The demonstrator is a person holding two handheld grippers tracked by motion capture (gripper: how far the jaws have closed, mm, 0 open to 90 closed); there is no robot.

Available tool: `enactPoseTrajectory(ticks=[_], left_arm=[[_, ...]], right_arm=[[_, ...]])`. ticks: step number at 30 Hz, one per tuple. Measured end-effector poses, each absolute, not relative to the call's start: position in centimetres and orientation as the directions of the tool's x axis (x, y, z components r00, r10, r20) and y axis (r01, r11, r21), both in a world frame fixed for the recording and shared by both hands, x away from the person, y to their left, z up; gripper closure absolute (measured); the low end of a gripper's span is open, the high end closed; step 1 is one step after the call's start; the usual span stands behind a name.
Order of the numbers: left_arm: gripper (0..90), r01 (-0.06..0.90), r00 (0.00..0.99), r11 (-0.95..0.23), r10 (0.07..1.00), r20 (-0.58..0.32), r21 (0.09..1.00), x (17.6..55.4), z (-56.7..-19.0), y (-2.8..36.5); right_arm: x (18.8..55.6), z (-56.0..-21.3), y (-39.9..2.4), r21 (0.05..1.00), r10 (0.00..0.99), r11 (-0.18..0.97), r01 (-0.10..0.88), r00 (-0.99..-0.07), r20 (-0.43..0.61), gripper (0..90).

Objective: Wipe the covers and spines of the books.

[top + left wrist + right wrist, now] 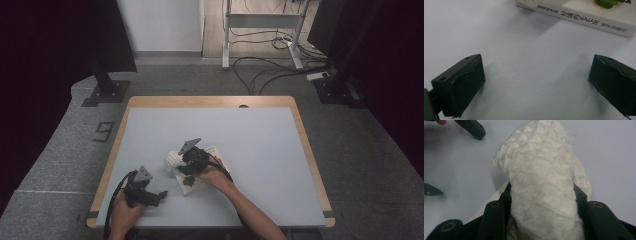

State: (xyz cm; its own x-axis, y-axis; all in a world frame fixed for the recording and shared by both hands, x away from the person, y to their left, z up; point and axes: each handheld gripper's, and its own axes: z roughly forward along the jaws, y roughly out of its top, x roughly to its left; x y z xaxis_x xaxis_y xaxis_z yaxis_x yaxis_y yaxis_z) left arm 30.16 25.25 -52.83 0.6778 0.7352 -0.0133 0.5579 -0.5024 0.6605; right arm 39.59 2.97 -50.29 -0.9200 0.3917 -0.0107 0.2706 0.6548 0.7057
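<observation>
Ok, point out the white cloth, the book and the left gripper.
white cloth (544, 182), right gripper view, middle of the bunched fabric.
book (584, 21), left gripper view, printed spine.
left gripper (535, 82), left gripper view, midway between its jaws.

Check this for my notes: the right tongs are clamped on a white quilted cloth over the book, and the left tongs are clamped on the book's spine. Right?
Not quite. The left tongs stand open on the bare table, short of the book, as the left gripper view shows. The right tongs are indeed clamped on the white quilted cloth.
</observation>
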Motion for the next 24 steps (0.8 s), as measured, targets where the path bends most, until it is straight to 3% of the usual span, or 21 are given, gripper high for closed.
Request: enactPoseTrajectory(ticks=[24], left_arm=[[0.0, 0.558, 0.678, -0.504, 0.735, -0.012, 0.66, 30.2, -52.8, 25.3]], right_arm=[[38.7, -48.6, 3.7, 0.724, 0.385, 0.643, 0.25, -0.923, -0.023, 53.7]])
